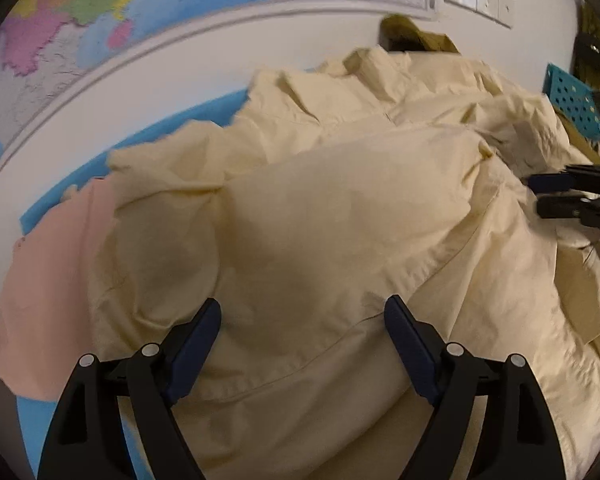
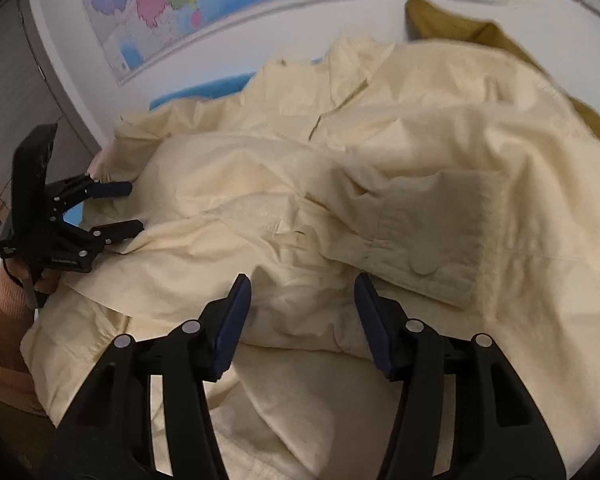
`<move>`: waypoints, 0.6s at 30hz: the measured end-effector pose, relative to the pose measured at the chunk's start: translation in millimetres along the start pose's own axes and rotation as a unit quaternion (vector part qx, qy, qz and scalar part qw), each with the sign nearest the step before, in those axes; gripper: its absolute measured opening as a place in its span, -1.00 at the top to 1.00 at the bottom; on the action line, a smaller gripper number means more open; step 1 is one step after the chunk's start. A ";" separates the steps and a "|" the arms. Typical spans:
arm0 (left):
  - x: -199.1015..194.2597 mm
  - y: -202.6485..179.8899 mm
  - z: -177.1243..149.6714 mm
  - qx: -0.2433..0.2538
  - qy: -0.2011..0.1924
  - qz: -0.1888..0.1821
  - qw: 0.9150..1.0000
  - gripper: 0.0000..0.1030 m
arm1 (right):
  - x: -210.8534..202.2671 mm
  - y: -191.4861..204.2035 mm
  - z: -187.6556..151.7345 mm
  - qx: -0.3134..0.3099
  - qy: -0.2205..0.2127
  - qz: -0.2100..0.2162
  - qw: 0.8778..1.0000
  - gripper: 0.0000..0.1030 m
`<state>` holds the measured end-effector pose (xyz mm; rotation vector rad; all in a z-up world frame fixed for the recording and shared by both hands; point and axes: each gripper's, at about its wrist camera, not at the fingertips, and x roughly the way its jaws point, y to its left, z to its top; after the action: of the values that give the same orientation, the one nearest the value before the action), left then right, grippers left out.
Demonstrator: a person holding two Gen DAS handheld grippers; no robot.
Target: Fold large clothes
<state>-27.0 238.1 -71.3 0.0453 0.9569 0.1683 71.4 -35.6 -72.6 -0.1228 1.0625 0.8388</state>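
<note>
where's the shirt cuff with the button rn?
Right wrist view, right of centre: the cuff lies on the cream shirt, just beyond the right gripper.

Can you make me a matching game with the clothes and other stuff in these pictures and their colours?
Things:
1. big shirt
2. cloth under the shirt's left side
3. garment by the back wall
4. perforated basket

Colours:
A. teal
B. pale yellow
C. olive
D. pink

Pairs: 1-B, 2-D, 3-C, 4-A
</note>
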 end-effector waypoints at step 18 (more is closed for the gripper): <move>-111.0 48.6 -128.9 -0.169 -0.072 -0.118 0.976 -0.73 | -166.4 -38.2 -116.7 0.135 -0.116 -0.004 0.984 -0.54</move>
<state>-200.8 263.3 -50.2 -0.3639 0.7715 0.1043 -23.5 -208.0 -8.9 0.1966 0.9444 0.6764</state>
